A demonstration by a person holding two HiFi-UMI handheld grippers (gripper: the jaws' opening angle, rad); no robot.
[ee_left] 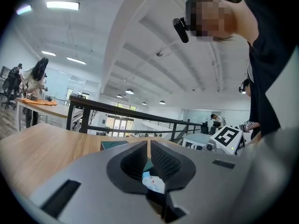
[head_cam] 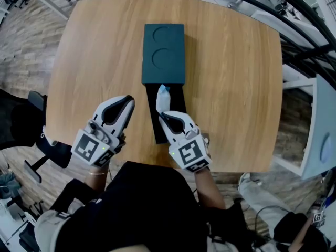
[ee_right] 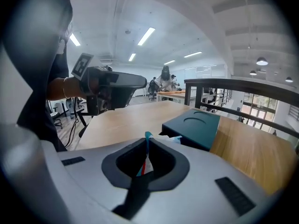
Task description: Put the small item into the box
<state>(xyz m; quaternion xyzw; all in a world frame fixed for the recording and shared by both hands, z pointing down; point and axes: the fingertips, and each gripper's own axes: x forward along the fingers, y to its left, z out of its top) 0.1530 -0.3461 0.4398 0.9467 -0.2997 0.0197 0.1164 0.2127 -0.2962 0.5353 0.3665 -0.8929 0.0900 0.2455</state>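
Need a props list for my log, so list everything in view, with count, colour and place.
table: one, light wood, fills the middle of the head view
box: one, dark teal, at the table's centre, with two round recesses on top
tray: one, black, slid out of the box's near end toward the person
packet: one, white and light blue, over the tray, pinched in the right gripper
office chair: one, black, on the floor left of the table
railing: one, black, beyond the table
left gripper: one, white and black, jaws together and empty, left of the tray
right gripper: one, white and black, shut on the packet
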